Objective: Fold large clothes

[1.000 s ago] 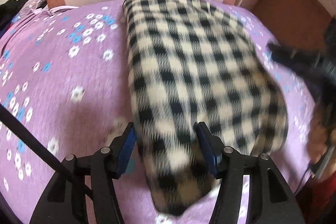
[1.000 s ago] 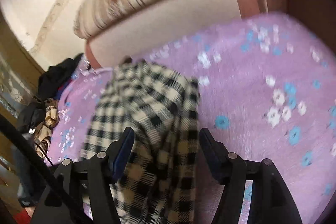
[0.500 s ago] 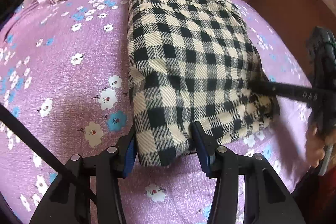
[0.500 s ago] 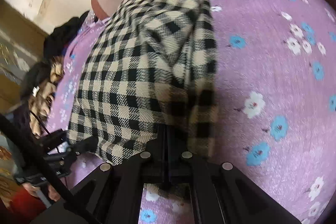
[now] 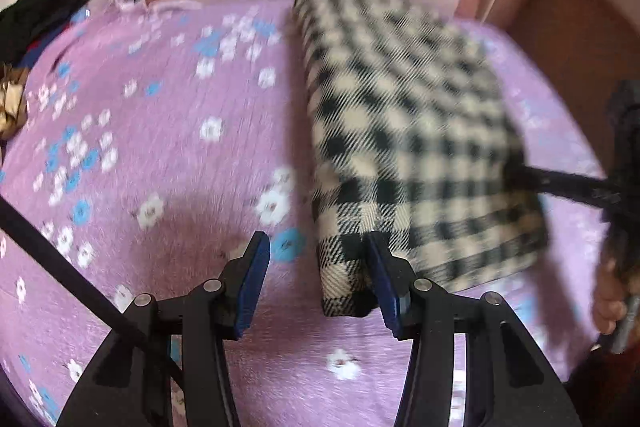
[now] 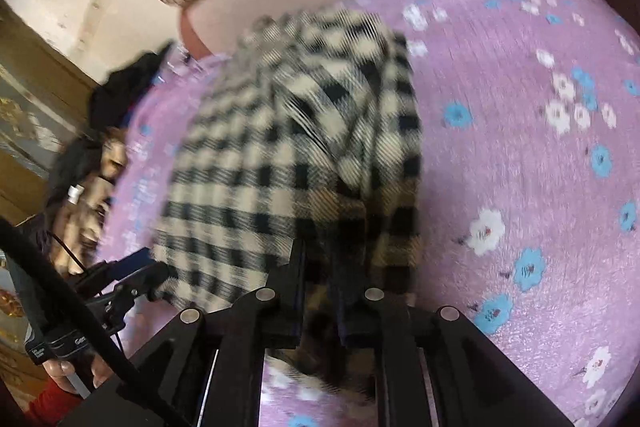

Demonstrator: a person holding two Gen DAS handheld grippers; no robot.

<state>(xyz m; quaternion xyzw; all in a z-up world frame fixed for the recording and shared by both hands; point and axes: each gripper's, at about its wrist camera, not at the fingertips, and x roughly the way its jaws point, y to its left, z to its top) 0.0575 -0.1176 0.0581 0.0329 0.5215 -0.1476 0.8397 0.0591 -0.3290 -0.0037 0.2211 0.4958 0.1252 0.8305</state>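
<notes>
So the right tool (image 6: 320,291) now pinches the checked shirt's (image 5: 404,131) edge, jaws easing apart, while the left tool (image 5: 316,275), spread and opening, has slipped sideways off its corner, so this fold's basically laid on the bed (image 5: 160,163).

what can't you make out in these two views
Right wrist view: checked garment's near edge, hidden behind the right gripper, whose jaws are opening with cloth between.
Left wrist view: garment's weave, motion-blurred.
Left wrist view: dark clothes pile, cut by the frame edge.
</notes>
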